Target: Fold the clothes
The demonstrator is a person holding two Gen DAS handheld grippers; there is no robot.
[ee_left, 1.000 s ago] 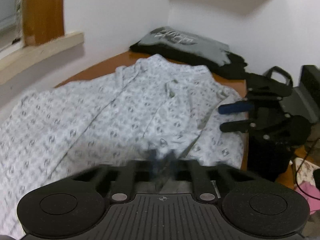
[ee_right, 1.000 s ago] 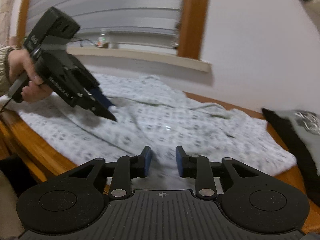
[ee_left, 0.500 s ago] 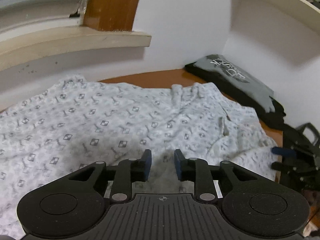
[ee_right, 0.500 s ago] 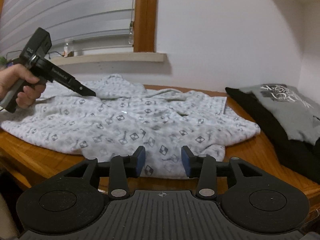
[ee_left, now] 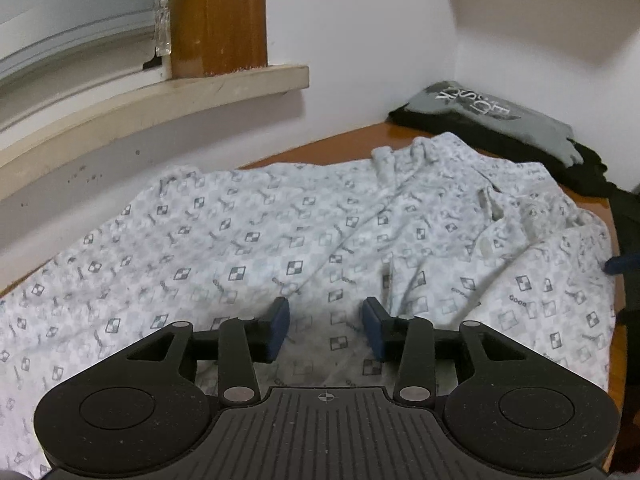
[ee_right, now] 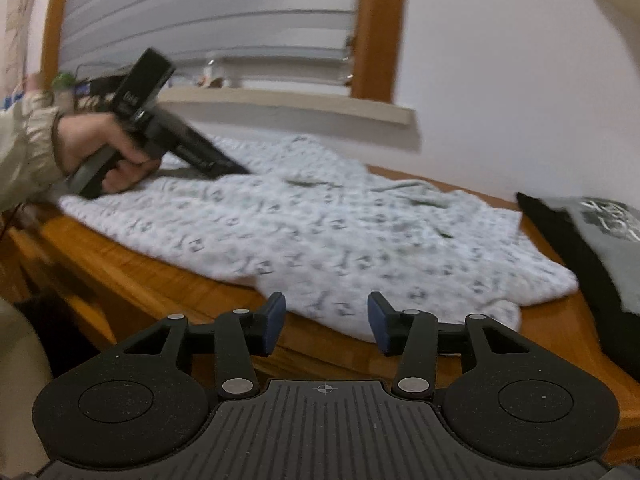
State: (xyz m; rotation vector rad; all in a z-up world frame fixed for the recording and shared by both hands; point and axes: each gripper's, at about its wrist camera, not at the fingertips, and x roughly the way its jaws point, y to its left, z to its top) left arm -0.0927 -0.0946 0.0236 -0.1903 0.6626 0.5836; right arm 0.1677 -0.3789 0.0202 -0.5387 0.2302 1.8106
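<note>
Both claws have let go since a second ago. The left gripper [ee_left: 325, 330], clenched then on a pinch of cloth, now has its jaws spreading with nothing pressed between the blue pads [ee_left: 279, 328]; the cloth only lies under them. The right gripper [ee_right: 326, 322] is also widening, its jaws released over the near hem with no fabric caught.

The patterned white shirt [ee_left: 304, 240] lies spread across the wooden table [ee_right: 168, 292], from the left end under the window sill [ee_left: 160, 100] to the right, where it stops just beside a folded grey-and-black garment [ee_left: 500, 120] in the far right corner. The shirt is rumpled near the collar [ee_left: 404, 160], and no fold edge shows yet.

In the right wrist view the left hand [ee_right: 104, 152] holds its tool low over the shirt's left end, nose angled down at the cloth.

I judge the spreading step finished: with both claws freed, the next need is fresh grips for the first fold.
</note>
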